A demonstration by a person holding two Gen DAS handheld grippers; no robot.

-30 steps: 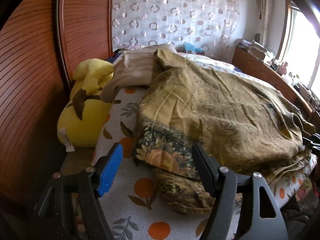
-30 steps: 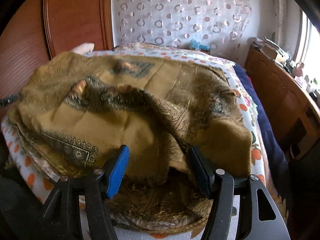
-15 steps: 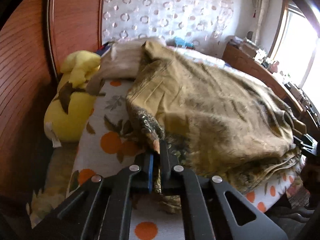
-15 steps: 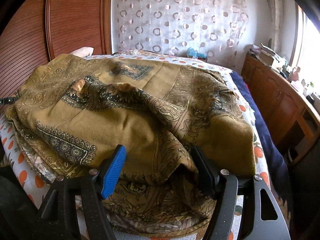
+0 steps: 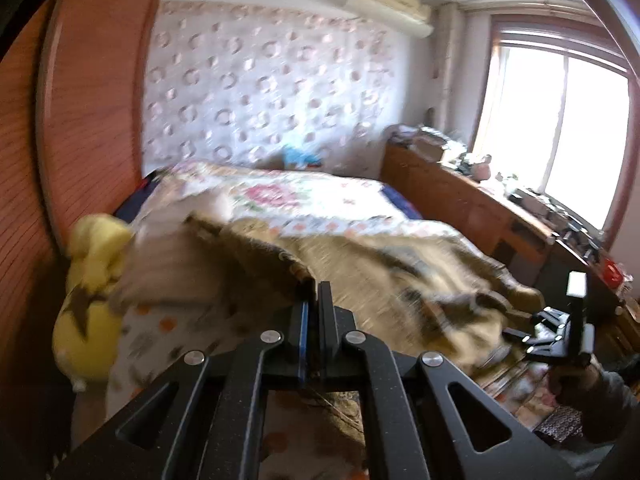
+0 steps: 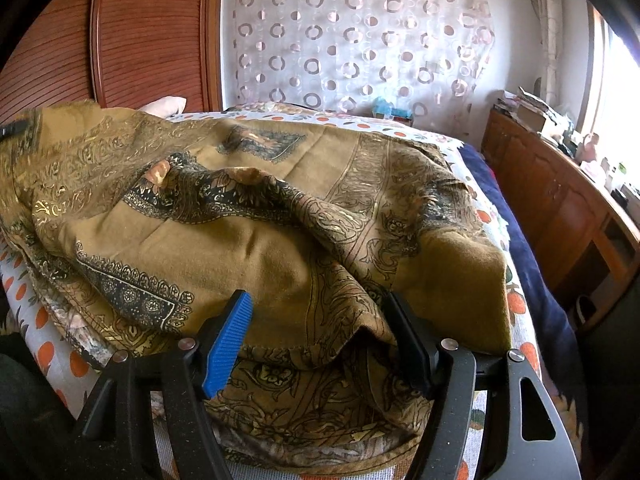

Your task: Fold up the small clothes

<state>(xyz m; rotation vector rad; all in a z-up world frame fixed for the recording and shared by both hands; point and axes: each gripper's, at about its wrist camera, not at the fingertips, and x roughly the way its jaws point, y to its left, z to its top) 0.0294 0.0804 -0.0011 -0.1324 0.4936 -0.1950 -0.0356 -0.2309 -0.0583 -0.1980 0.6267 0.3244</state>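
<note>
My left tool (image 5: pixel 313 300) has its two fingers pressed together on a corner of the olive patterned cloth (image 6: pixel 248 240); the fabric rises to the fingertips in the left wrist view, though that picture is blurred and I cannot see how much cloth is in the pinch. My right tool (image 6: pixel 320 328) stands spread wide, its blue pad (image 6: pixel 228 340) and black finger either side of a raised fold at the near hem, neither one clearly closed on it.

The cloth lies crumpled in several overlapping layers on the bed (image 6: pixel 520 304), covering most of the orange-spotted sheet (image 6: pixel 44 352), with a decorated border running along its near edge. In the left view the right tool (image 5: pixel 560 336) appears at the far side of the same cloth.

Assessment: the fabric looks thin, soft and limp, light in weight, with no stiffness to hold a shape. It should drape and slip if gripped through one layer only. I judge the hemmed border corners the best hold, as the doubled edge gives the pads more to bite. The near fold between the right fingers is a reasonable second grip point.

A yellow plush toy (image 5: pixel 88 312) sits beside the bed against the wooden panel (image 5: pixel 24 160), and a wooden dresser (image 6: pixel 560 208) stands along the window side.
</note>
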